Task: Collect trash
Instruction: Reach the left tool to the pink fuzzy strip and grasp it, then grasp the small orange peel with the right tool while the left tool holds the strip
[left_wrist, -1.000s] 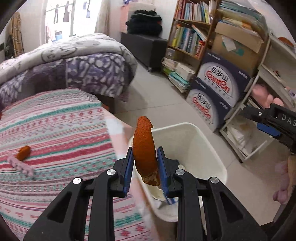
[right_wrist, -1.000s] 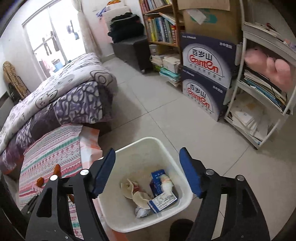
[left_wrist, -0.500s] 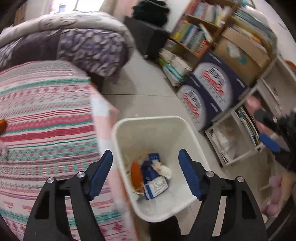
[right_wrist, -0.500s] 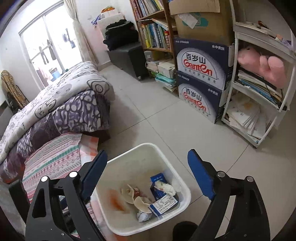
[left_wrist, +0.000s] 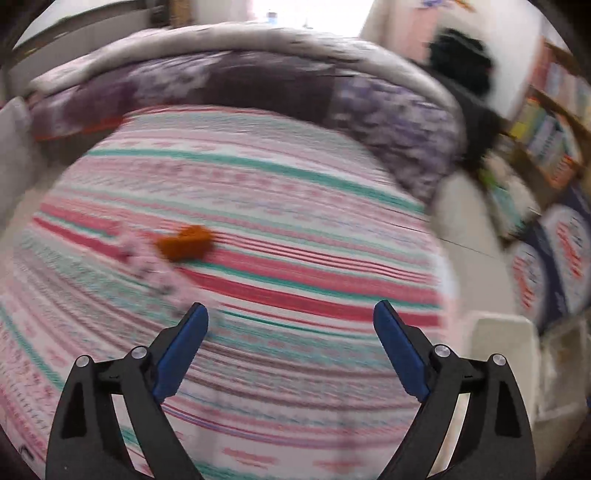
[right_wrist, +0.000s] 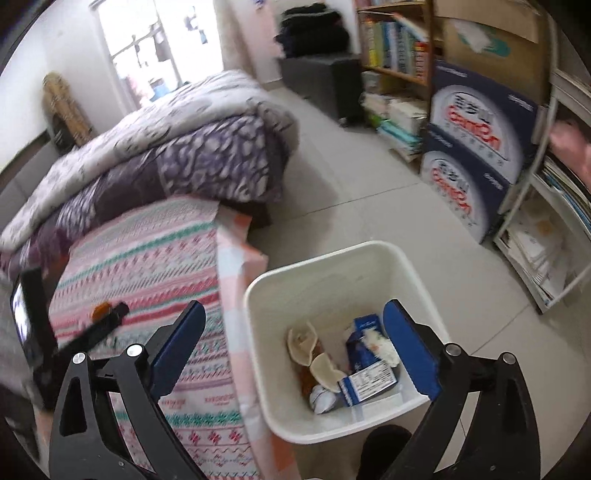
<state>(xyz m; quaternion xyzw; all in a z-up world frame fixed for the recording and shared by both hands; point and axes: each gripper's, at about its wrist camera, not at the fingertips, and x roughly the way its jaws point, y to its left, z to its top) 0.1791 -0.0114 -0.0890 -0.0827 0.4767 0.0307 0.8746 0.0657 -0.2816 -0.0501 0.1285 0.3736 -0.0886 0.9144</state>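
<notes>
Two dark blue cartons (right_wrist: 476, 147) stacked at the far right carry red lettering on a white oval that is too smeared to read for certain, and a blue and white carton (right_wrist: 369, 382) lying in the white bin (right_wrist: 314, 269) shows a printed label whose text is too small to make out. The bin stands on the floor just right of the striped bedspread (right_wrist: 147, 258) and also holds pale curved scraps (right_wrist: 306, 343) and a crumpled white tissue (right_wrist: 376, 339). The right gripper (right_wrist: 295, 347) hangs above the near left rim of the bin with its fingers spread wide and nothing between them. The left gripper (left_wrist: 291, 332) is over the bedspread (left_wrist: 295, 221), its fingers likewise wide apart and empty. An orange scrap (left_wrist: 186, 243) lies on the bedspread ahead of it to the left, beside a pale pink strip (left_wrist: 147, 266); the left view is heavily blurred, so neither shape is clear. In the right view the scrap (right_wrist: 101, 309) is partly covered by the left gripper's black finger (right_wrist: 110, 315). A folded purple quilt (right_wrist: 166, 155) lies at the far end of the bed, and only a corner of the bin (left_wrist: 502, 354) shows at the left view's right edge
</notes>
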